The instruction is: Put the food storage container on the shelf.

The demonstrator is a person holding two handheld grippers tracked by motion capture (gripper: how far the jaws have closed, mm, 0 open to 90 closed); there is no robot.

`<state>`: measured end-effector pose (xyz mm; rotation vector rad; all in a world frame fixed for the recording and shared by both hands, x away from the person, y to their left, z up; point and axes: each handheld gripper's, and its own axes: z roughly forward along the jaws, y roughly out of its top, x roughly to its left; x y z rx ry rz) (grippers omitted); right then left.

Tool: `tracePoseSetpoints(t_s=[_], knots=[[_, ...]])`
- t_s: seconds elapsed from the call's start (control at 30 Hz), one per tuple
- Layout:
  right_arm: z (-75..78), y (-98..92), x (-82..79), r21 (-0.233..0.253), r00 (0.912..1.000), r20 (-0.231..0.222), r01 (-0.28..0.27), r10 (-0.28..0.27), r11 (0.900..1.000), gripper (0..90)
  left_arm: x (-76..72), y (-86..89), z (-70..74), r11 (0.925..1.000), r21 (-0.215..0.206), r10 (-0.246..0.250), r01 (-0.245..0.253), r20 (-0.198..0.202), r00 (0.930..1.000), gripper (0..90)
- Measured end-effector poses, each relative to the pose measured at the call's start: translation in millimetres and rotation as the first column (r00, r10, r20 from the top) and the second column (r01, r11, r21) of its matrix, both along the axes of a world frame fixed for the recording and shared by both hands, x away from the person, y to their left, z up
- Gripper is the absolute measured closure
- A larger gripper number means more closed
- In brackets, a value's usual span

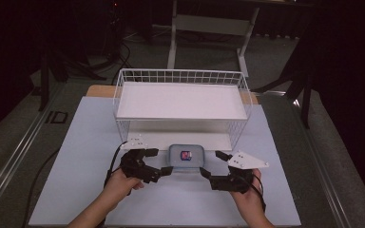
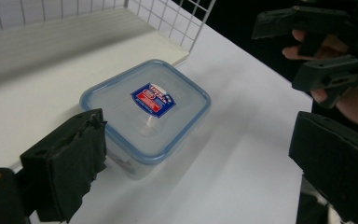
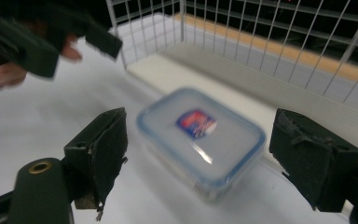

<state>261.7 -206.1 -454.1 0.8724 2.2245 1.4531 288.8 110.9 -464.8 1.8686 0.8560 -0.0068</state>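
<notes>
Clear plastic with a blue-rimmed lid makes up the food container (image 1: 186, 155), which sits on the white tabletop (image 1: 76, 156) at the centre of the high view, just in front of the lower shelf of a white wire rack (image 1: 183, 102). A small red and blue label marks the middle of its lid. The rack fills the upper middle of that frame, with one white shelf board above and another at tabletop level.

The left claw (image 1: 159, 161) lies at the lower left of the container in the high view, held in the person's left hand (image 1: 119, 183). Its jaws are spread wide apart, and one jaw tip is just beside the container's left edge; whether it touches cannot be told. In the left gripper view the container (image 2: 145, 112) sits left of centre, close to the jaw at lower left, while the other jaw stands well apart at the right edge.

The right claw (image 1: 211, 166) lies at the lower right of the container, held in the right hand (image 1: 247, 192), a grey three-cornered plate on top of it. Its jaws are also spread wide, gripping nothing. In the right gripper view the container (image 3: 200, 142), slightly blurred, lies between the two jaws with a gap on each side.
</notes>
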Motion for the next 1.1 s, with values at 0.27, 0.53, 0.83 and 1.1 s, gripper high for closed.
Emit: tracePoseSetpoints(t_s=[0.27,0.53,0.83,1.1], knots=[[-4.5,4.3,26.7,-0.02,0.9942,-0.1,0.037,-0.039,0.999,13.6,16.2,-11.1,-3.7,0.9982,0.055,0.024,-0.022,-0.036,0.9991,1.6],[-16.1,7.6,48.5,0.032,0.976,-0.204,0.084,-0.075,0.996,11.4,36.7,-13.6,-12.3,0.9954,0.064,0.078,-0.072,-0.1,0.9919,1.6],[-29.7,9.2,65.5,0.051,0.9408,-0.325,0.118,-0.095,0.992,13.3,52.4,-16.0,-26.6,0.9929,0.052,0.114,-0.107,-0.166,0.9795,1.7],[-45.4,14.0,74.5,0.069,0.9054,-0.41,0.152,-0.111,0.986,15.1,56.7,-24.9,-41.1,0.9919,0.076,0.118,-0.102,-0.259,0.9586,1.8]])
